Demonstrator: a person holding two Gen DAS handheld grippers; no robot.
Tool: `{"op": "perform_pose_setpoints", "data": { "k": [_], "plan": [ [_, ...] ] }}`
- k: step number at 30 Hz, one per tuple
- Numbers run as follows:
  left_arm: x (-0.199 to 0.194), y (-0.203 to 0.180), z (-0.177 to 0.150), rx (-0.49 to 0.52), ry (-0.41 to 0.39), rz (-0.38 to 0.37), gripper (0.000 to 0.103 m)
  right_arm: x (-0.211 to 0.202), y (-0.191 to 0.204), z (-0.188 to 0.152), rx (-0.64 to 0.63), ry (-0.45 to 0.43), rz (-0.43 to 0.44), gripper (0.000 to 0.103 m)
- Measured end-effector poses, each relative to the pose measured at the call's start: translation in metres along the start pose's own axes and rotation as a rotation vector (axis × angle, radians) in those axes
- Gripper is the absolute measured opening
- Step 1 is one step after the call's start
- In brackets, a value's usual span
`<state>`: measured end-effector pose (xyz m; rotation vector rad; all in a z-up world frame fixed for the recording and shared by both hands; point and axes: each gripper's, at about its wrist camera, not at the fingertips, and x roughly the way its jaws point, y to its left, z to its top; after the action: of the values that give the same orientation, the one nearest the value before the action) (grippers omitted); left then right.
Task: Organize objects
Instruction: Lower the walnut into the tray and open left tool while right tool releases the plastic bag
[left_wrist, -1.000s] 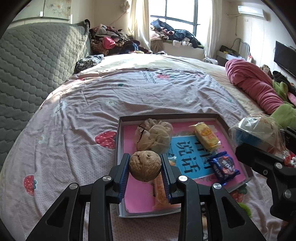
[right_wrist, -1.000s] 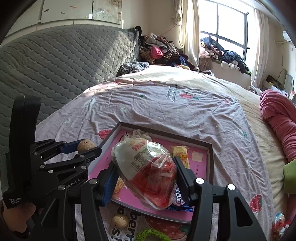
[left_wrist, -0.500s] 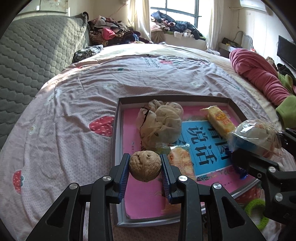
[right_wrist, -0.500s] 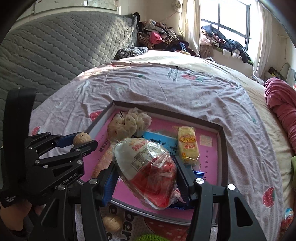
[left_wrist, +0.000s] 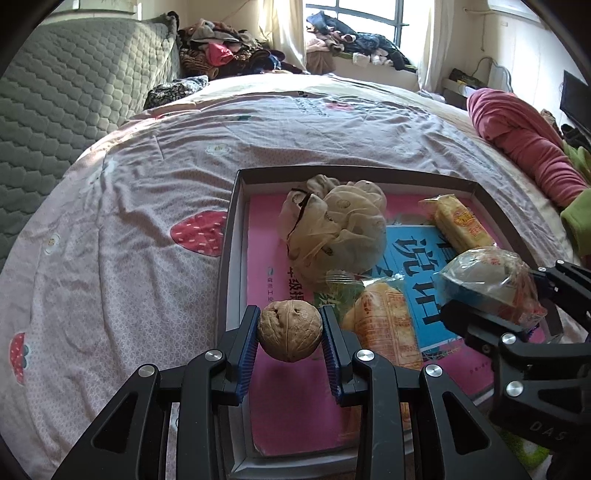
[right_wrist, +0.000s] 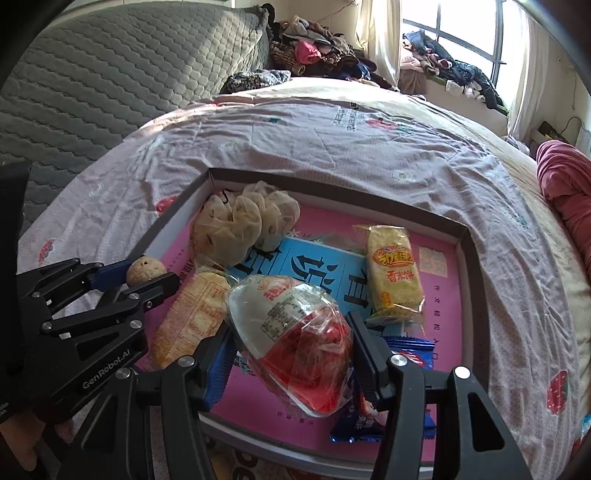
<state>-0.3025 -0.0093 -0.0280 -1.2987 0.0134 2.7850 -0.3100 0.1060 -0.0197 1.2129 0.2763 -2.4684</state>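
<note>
Left gripper (left_wrist: 289, 334) clamps a walnut (left_wrist: 289, 329), right gripper (right_wrist: 291, 356) a bagged snack (right_wrist: 291, 341) — lower both onto bare pink tray (left_wrist: 236, 240) floor before releasing.

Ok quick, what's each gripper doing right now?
Left gripper: shut on the walnut, above the tray.
Right gripper: shut on the plastic-wrapped snack bag, above the tray.

The blue snack packet (right_wrist: 406, 354) lies mostly hidden behind the right tool (right_wrist: 291, 354).
</note>
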Motion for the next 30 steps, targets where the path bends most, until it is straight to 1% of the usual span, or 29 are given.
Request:
{"op": "perform_pose_setpoints", "data": {
  "k": [12,27,30],
  "plan": [
    [0.008,-0.005,-0.005,0.025,0.01,0.012,0.033,0.019,0.004,-0.005,-0.008,0.043,-0.003,0.057],
    [0.007,-0.007,-0.006,0.034,0.001,0.03,0.034,0.022,0.005,-0.007,-0.019,0.054,-0.011,0.058],
    [0.007,-0.007,-0.007,0.032,-0.001,0.027,0.035,0.022,0.005,-0.006,-0.017,0.056,-0.011,0.059]
  ]
}}
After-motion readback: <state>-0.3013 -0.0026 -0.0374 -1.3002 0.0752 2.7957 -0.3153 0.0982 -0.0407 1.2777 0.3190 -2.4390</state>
